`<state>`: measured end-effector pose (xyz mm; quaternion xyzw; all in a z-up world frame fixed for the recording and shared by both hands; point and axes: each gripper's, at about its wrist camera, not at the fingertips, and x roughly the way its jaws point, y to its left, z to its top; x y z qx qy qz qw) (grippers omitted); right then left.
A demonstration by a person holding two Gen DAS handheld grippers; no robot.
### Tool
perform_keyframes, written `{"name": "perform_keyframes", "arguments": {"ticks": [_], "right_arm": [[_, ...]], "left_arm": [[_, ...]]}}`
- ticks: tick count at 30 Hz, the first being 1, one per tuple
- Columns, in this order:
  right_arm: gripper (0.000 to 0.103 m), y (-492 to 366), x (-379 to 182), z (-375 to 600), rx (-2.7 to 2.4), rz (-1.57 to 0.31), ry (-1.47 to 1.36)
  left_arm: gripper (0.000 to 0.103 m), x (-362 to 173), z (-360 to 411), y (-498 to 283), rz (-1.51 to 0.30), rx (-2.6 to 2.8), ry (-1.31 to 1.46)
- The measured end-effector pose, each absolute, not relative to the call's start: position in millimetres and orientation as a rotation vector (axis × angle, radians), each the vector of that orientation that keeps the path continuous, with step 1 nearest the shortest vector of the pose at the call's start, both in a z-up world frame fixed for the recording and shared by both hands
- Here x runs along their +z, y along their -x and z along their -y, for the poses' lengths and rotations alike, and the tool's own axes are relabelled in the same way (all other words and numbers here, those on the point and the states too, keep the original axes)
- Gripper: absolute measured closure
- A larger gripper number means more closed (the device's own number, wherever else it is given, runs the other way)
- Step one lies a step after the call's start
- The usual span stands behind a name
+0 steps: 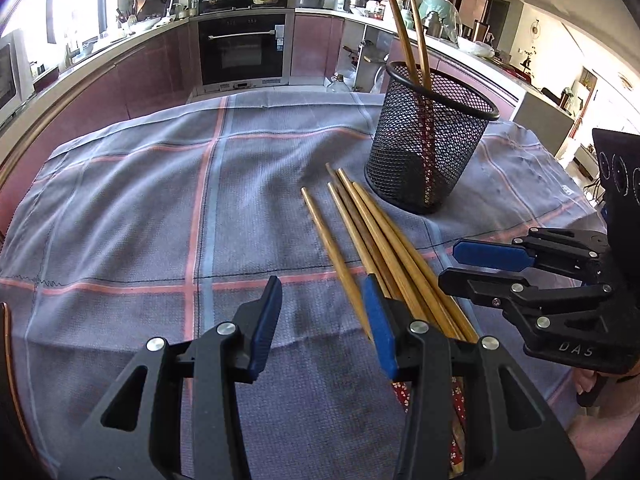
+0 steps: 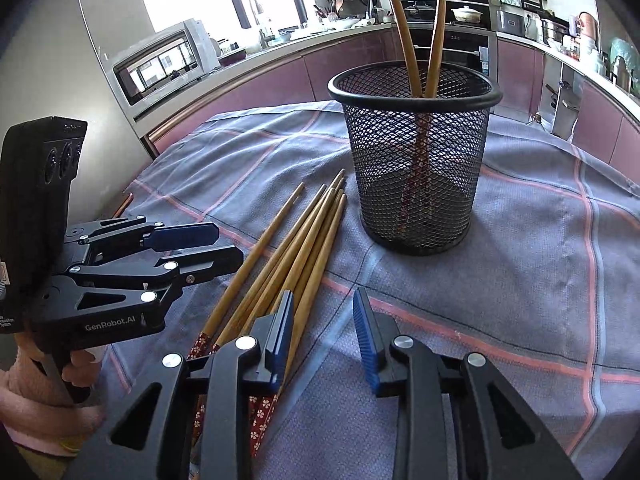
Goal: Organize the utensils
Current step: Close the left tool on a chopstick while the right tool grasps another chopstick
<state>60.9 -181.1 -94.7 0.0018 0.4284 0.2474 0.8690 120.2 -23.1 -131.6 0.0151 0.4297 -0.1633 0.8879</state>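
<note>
A: Both grippers are empty. The left gripper [image 1: 322, 320] gapes wide, and the right gripper [image 2: 324, 332] stands half open beside the chopsticks [image 2: 296, 248] lying loose on the surface [image 1: 140, 200].

B: Two already stand in the cup [image 2: 416, 152]. Pinch one stick mid-shaft, lift, tip it upright, then drop it in.

A: Mind the neighbouring sticks; they touch and may roll. The other gripper crowds that side.

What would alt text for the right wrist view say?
A black wire-mesh cup holding two wooden chopsticks stands on a grey checked cloth. More loose wooden chopsticks lie beside it. The open right tool hovers near them, left tool alongside.
</note>
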Motion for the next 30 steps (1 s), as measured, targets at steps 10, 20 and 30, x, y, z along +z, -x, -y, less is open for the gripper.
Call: {"name": "perform_keyframes", "arguments": {"ticks": [10, 20, 30], "right_arm": [[0.075, -62.4, -96.9, 175.0, 0.509, -0.896, 0.006], [0.077, -61.9, -98.8, 171.8, 0.504, -0.897, 0.018], [0.08, -64.4, -99.3, 172.3, 0.5, -0.903, 0.01]], "left_arm": [[0.062, -136.2, 28.5, -121.9, -0.909, -0.341, -0.043], [0.062, -138.9, 29.9, -122.8, -0.914, -0.339, -0.048], [0.063, -141.9, 32.9, -124.3, -0.918, -0.335, -0.066]]}}
